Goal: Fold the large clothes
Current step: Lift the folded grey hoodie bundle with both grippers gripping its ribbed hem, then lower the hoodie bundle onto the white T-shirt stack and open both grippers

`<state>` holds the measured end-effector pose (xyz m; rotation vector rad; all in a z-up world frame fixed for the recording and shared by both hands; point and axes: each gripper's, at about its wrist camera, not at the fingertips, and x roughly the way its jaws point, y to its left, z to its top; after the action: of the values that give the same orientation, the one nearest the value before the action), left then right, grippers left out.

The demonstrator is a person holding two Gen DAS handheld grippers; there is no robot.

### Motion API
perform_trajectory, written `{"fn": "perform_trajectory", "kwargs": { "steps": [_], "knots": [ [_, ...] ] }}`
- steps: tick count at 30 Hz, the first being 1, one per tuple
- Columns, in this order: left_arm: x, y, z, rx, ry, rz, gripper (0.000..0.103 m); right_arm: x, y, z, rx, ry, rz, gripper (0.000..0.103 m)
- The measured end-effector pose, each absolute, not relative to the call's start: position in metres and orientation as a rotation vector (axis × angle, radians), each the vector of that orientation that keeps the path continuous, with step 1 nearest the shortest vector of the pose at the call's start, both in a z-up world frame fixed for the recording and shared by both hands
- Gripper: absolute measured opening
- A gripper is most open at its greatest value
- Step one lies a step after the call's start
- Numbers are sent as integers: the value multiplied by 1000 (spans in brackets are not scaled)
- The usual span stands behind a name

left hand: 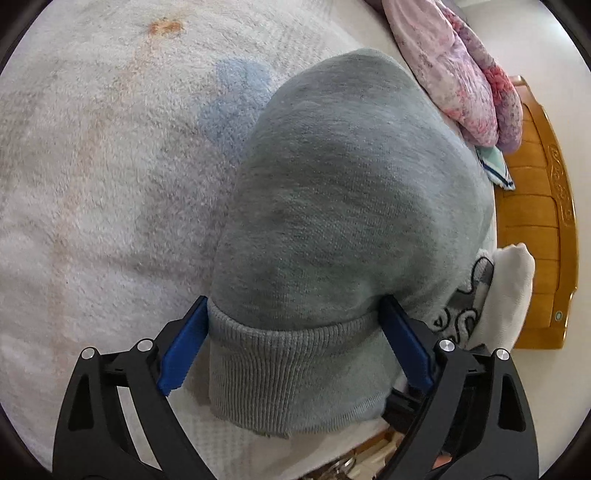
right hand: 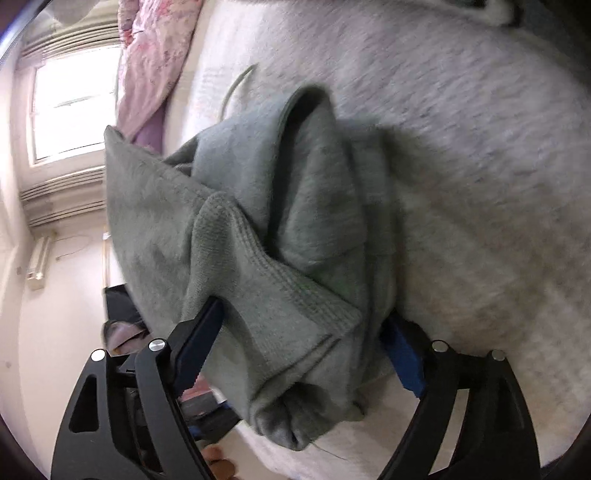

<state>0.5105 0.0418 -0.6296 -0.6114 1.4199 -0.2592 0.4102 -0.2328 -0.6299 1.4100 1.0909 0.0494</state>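
My left gripper (left hand: 295, 314) has its blue pads (left hand: 184, 350) set wide, w/ the ribbed cuff (left hand: 288, 369) of the grey sweatshirt (left hand: 340, 192) sitting between them. The pads touch the cuff on both sides, but I can't tell if they squeeze it. The sweatshirt runs away from the gripper in a long puffy hump & lies on the fluffy white blanket (left hand: 92, 184) on the bed. The blanket has a pale blue patch (left hand: 236, 92) & an orange spot (left hand: 166, 26).

Past the hump, a pink flowery quilt (left hand: 450, 66) is bunched at the bed edge. Just beside it is a small teal & white cloth (left hand: 495, 166). The wooden bed frame (left hand: 535, 221) curves along the right. A white cloth w/ black squiggles (left hand: 491, 295) lies near the gripper's right pad.

My right gripper (right hand: 306, 325) has a thick bunch of the same grey sweatshirt (right hand: 229, 221) between its pads, w/ a stitched hem (right hand: 295, 288) draped over. Jaws look fairly wide, full of cloth, so it is holding the bunch. The cloth hangs off the bed edge, partly over the blanket (right hand: 461, 129). This view is a bit blurry.

Off to the left I see a bright window (right hand: 70, 99) & the pink quilt (right hand: 151, 62). No boxes or baskets in view that I can make out.
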Motion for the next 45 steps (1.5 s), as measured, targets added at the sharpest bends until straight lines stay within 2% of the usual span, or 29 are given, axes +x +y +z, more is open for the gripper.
{"fn": "perform_trajectory", "kwargs": {
  "steps": [6,8,9,11,14,20,26,34,40,45],
  "knots": [
    [512,39,-629,-614,1409,-233,90,410,-226,-639,1481,1056,71,80],
    [512,40,-628,-616,1407,-234,85,407,-222,-640,1529,1031,125,48],
    [512,41,-626,-616,1405,-233,81,409,-219,-640,1558,1028,143,45],
    [512,45,-620,-626,1395,-229,73,415,-216,-629,1492,1042,155,30],
    [511,53,-606,-679,1375,-230,63,422,-213,-599,1408,1034,180,23],
    [514,58,-543,-707,1271,-298,56,424,-205,-517,1333,907,291,20],
    [498,52,-465,-679,1161,-434,56,403,-206,-437,1256,772,326,19],
    [462,-26,-363,-624,966,-623,56,374,-280,-332,1100,590,294,19],
    [443,-135,-356,-673,866,-641,56,374,-381,-305,953,570,317,19],
    [424,-235,-386,-603,833,-583,56,372,-469,-335,888,635,278,19]
  ]
}}
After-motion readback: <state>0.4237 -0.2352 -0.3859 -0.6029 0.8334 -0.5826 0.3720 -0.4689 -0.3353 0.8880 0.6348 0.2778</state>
